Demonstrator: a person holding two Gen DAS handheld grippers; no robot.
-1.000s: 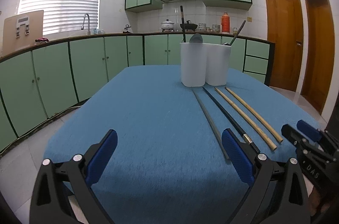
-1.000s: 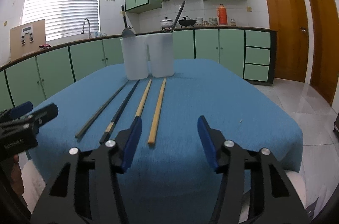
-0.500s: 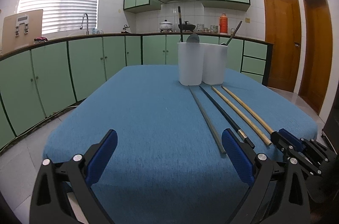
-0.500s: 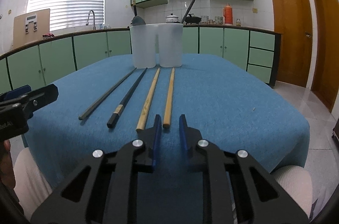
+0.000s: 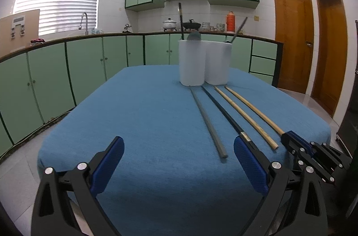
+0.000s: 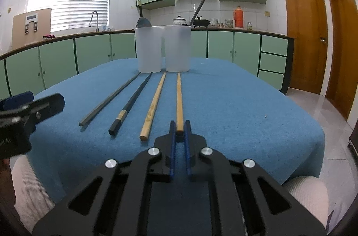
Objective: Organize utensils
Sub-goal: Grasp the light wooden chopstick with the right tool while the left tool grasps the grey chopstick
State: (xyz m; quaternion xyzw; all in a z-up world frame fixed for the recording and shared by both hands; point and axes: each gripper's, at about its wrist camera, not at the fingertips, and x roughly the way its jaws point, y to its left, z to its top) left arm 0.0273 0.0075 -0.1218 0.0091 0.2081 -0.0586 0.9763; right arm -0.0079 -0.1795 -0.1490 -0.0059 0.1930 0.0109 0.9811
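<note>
Four chopsticks lie side by side on the blue desk before a white holder; the left claw hangs wide open over bare cloth. Right view: right claw clenched on the rightmost bamboo chopstick, nothing blocking.

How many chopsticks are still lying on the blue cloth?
4, side by side before the white holder: grey chopstick, black chopstick, pale wooden chopstick, and orange-brown chopstick, its near end between the right gripper pads.
</note>
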